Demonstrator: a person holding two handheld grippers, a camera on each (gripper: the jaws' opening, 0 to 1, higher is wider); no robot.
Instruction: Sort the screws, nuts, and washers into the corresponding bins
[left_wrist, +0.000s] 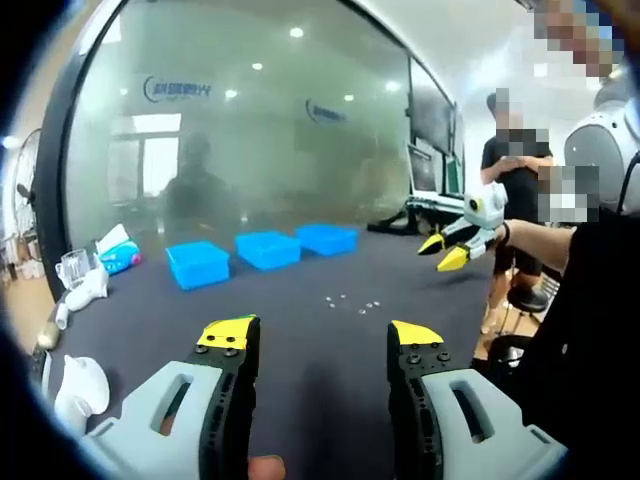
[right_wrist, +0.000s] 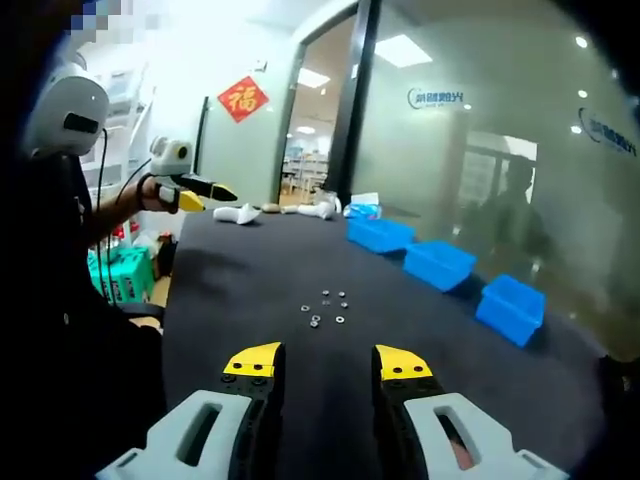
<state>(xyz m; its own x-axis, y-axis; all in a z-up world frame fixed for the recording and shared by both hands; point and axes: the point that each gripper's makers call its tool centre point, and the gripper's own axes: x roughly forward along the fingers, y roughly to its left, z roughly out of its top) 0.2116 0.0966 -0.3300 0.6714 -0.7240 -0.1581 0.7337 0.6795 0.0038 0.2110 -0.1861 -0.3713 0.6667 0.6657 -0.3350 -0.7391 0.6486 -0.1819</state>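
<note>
Lying dead ahead of right gripper (right_wrist: 325, 368) jaws: hardware (right_wrist: 326, 308) on surface (right_wrist: 230, 290); bins (right_wrist: 441, 264) ahead-right. Both grippers' jaws open, empty; left gripper (left_wrist: 318, 340) farther.

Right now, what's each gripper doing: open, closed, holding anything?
Left gripper: open, empty, above the dark table.
Right gripper: open, empty, short of the small parts.

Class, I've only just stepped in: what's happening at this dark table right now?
A person holds two yellow-tipped grippers above a dark table. The left gripper and the right gripper both hang open and empty. A small cluster of metal hardware lies loose mid-table, not yet picked up. Three blue bins wait in a row by the glass wall; their contents cannot be made out. Sorting looks not yet begun.
</note>
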